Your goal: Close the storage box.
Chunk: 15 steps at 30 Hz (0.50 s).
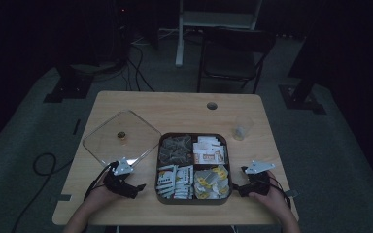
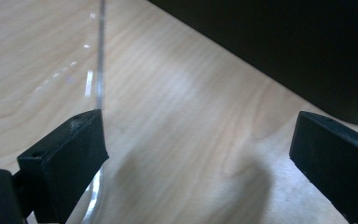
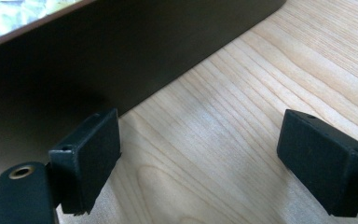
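Observation:
A dark square tray point(image 1: 158, 160) with four compartments of tea bags and sachets sits near the front middle of the wooden table point(image 1: 175, 109). Its clear square lid point(image 1: 108, 145) with a small knob point(image 1: 121, 135) lies flat to the tray's left. My left gripper point(image 1: 137, 188) rests on the table left of the tray, open, with its jaws wide apart over bare wood point(image 2: 196, 154); the lid's clear edge point(image 2: 99, 70) runs past its left jaw. My right gripper point(image 1: 237, 188) lies at the tray's right side, open, and the tray's dark wall point(image 3: 121, 56) stands just ahead of it.
A clear plastic cup point(image 1: 242, 127) stands behind the tray at the right. A cable hole point(image 1: 211, 105) is in the table's back edge. A folding chair point(image 1: 233, 53) and floor cables point(image 1: 43, 165) lie beyond and beside the table.

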{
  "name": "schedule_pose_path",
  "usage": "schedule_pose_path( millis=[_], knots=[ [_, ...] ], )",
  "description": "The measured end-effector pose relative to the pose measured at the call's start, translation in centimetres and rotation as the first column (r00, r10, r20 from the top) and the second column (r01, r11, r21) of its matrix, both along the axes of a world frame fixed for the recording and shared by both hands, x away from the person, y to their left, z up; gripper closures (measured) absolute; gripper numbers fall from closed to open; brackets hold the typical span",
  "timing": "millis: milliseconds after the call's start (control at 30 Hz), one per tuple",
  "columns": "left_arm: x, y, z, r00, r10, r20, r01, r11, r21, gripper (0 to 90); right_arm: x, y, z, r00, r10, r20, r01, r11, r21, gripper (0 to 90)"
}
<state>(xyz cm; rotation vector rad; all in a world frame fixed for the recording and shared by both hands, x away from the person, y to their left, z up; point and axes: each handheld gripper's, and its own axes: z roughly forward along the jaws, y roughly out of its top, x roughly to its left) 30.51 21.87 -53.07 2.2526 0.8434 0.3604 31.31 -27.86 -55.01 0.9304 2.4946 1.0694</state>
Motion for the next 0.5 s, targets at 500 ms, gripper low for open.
schedule_pose_path(
  millis=[500],
  knots=[
    [3.0, 2.3, 1.1, 0.9822, 0.181, 0.050, -0.180, 0.9831, -0.035, 5.2, 0.0, 0.0, 0.0, 1.0000, 0.001, 0.001, -0.001, 1.000, 0.000, 12.7]
  ],
)
